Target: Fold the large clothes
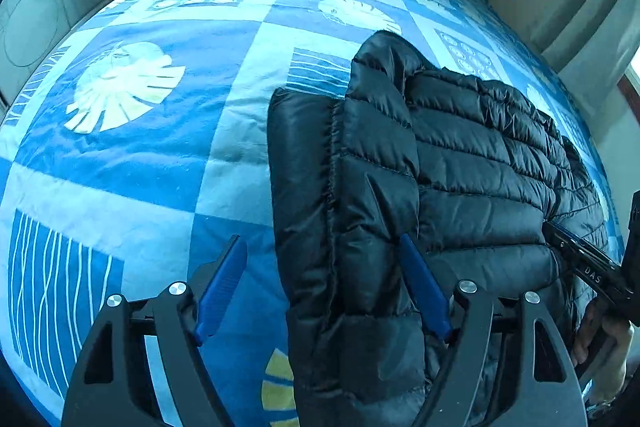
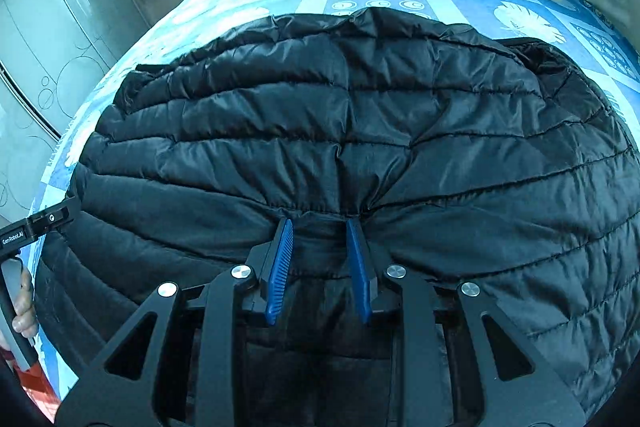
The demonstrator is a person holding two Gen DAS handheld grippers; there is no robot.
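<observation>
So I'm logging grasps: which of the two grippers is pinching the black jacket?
The right gripper: its blue fingers are closed on a bunched fold of the jacket. The left gripper is spread wide open at the jacket's edge, gripping nothing.

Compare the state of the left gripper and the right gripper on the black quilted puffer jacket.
The left gripper has its jaws spread wide, straddling the near edge of the black quilted puffer jacket without pinching it; the right gripper has its jaws drawn close, with a bunched fold of jacket fabric between them. The left sits at the jacket's side over the blue patterned bedspread; the right sits over the jacket's middle. Both have blue ribbed pads.
</observation>
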